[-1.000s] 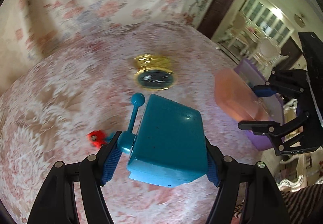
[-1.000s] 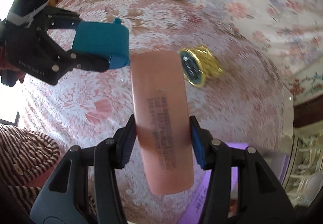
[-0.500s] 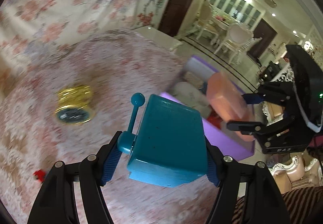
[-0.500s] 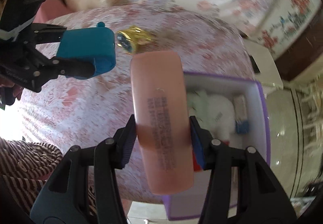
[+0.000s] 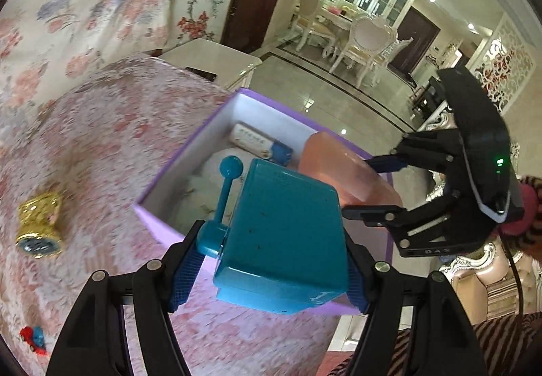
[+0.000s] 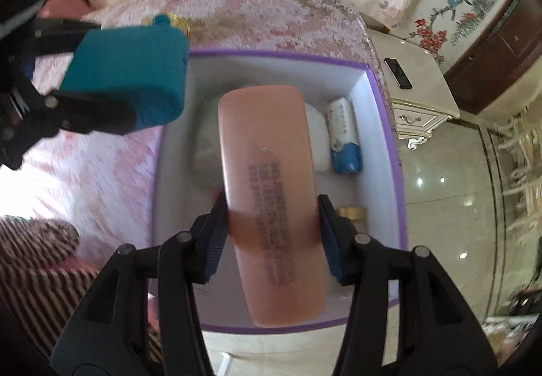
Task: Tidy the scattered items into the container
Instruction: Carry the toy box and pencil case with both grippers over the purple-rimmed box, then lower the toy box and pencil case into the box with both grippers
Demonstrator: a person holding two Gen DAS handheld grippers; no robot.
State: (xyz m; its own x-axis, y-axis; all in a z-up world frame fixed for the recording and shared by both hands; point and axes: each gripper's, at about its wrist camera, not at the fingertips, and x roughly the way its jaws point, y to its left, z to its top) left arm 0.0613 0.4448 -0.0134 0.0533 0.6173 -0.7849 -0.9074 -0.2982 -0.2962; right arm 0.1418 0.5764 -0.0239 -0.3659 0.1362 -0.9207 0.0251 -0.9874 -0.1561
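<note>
My left gripper (image 5: pixel 271 260) is shut on a teal box-shaped toy (image 5: pixel 281 237) with a ball-topped lever, held over the near edge of the purple box (image 5: pixel 189 142). My right gripper (image 6: pixel 271 237) is shut on a long pink case (image 6: pixel 271 206) with printed text, hanging over the inside of the purple box (image 6: pixel 382 94). In the right wrist view the teal toy (image 6: pixel 128 77) hovers at the box's left wall. Inside the box lie a white and blue tube (image 6: pixel 344 135), a white soft item (image 6: pixel 316 135) and a small gold thing (image 6: pixel 352 213).
A gold alarm clock (image 5: pixel 40 226) and a small red and blue toy car (image 5: pixel 32 338) lie on the pink patterned bedspread (image 5: pixel 84 155). A white bedside cabinet (image 6: pixel 416 94) with a dark phone stands past the box. A striped sleeve (image 6: pixel 37 264) shows at lower left.
Both grippers have carried their loads sideways across the bed until they hang over the purple box. The gold clock and toy car have slid to the left edge of the left wrist view.
</note>
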